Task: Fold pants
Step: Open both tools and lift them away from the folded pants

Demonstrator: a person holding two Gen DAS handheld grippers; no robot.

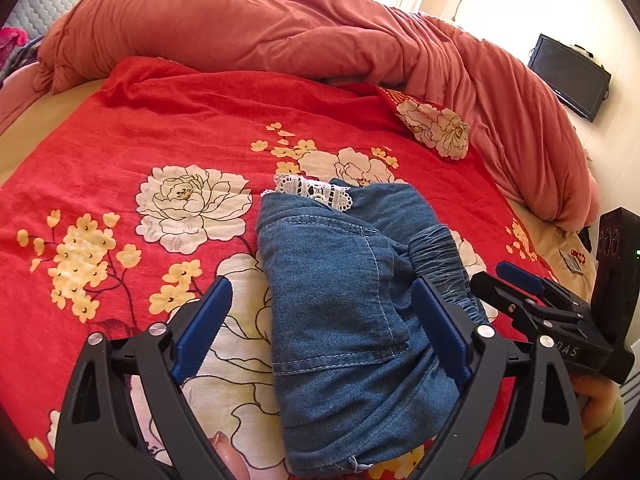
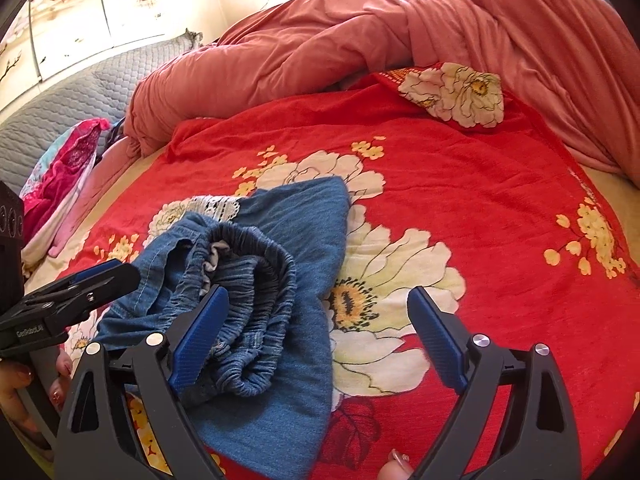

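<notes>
A: Pants of blue denim, folded into a thick bundle with a gathered elastic waistband and a strip of white lace trim, lie on the red flowered bedspread. In your left wrist view they are between the fingers of your left gripper and go on ahead of it. Both blue pads stand wide and I see no pad pressing the cloth.

B: And my right gripper?

A: It is also wide and holds nothing. The waistband lies at its left finger, and only the bedspread is under its right finger.

B: Which step is it, you think?

A: I judge the last fold is laid and you let it go. The bundle is compact but not flat: the waistband bulges on top and one corner of denim spreads ahead of your right gripper.

B: So what next?

A: Probably you press the bulge down or tuck it. Denim is stiff and the elastic springs back, so close slowly. The salmon quilt is piled far ahead, well apart.
</notes>
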